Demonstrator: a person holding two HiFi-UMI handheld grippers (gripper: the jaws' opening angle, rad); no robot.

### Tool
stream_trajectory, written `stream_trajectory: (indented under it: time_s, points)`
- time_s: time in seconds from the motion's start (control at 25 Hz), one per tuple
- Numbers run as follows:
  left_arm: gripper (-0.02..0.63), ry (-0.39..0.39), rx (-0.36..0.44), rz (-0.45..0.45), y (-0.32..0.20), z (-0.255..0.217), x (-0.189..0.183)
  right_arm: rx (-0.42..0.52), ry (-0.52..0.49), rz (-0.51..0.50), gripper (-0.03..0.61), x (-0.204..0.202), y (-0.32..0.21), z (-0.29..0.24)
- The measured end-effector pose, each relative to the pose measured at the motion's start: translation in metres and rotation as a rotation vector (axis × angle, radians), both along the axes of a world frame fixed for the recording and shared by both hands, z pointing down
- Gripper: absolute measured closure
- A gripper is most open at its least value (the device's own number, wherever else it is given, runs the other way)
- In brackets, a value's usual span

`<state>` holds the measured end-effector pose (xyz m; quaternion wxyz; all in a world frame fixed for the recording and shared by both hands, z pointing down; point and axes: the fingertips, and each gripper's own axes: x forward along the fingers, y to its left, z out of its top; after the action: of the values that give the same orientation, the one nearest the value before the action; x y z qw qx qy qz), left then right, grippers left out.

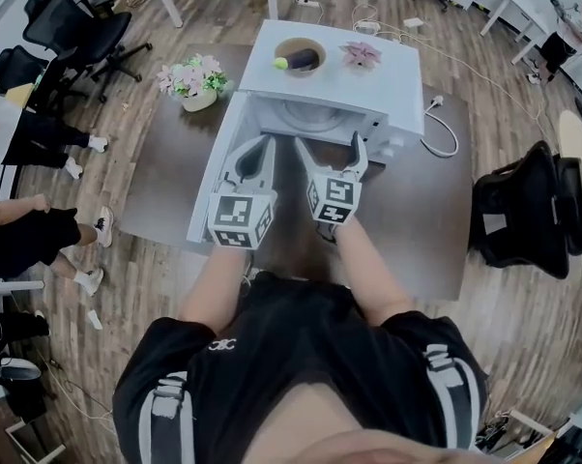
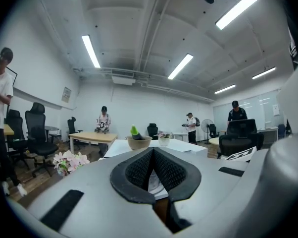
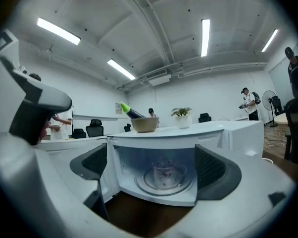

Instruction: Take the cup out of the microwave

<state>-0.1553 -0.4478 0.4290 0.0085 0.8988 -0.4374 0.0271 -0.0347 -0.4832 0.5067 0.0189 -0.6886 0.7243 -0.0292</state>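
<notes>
Cup (image 3: 165,172) of clear glass or plastic stands upright at the middle of the turntable (image 3: 141,183) inside a white microwave (image 1: 344,93). The oven sits on a dark surface (image 1: 156,182) with its door (image 1: 210,177) swung open to the left. A person facing the oven holds a tool in each hand, both levelled at the cavity. The right tool (image 1: 330,151) is spread wide and empty, short of the opening, with the cup framed between its dark pads from a distance. The left tool (image 1: 260,155), near the open door, has its jaws closed together on nothing. A bowl (image 1: 299,58) holding a toy aubergine and a small potted plant (image 1: 362,54) sit on the oven's top, and pink flowers (image 1: 196,77) stand on the surface to the far left.

The cup looks light and rigid, with smooth see-through walls that could slip, or crack under a hard squeeze. Whether it has a handle cannot be made out. The sensible hold appears to be across the body at mid-height, with the pads on opposite walls and closed gently. The cup would then come straight out toward the near side, clear of the door edge.
</notes>
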Motion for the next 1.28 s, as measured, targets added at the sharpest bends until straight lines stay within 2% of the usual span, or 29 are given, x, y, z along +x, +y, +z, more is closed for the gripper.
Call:
stream_trajectory:
  time_s: [0.52,0.8,1.04,1.28]
  points:
    - [0.612,-0.041,-0.056,-0.032,-0.003,0.023,-0.018,-0.254,0.011,0.066,0.051,0.013,-0.094,0.105]
    - [0.612,-0.065,-0.08,-0.044,-0.011,0.037,-0.026,-0.371,0.03,0.061,0.051,0.021,-0.144,0.132]
    - [0.612,-0.069,-0.084,-0.047,-0.014,0.04,-0.028,-0.465,0.025,0.057,0.052,0.027,-0.166,0.153]
    - [0.612,-0.072,-0.074,-0.04,-0.014,0.038,-0.027,-0.516,0.049,0.098,0.057,0.037,-0.179,0.164]
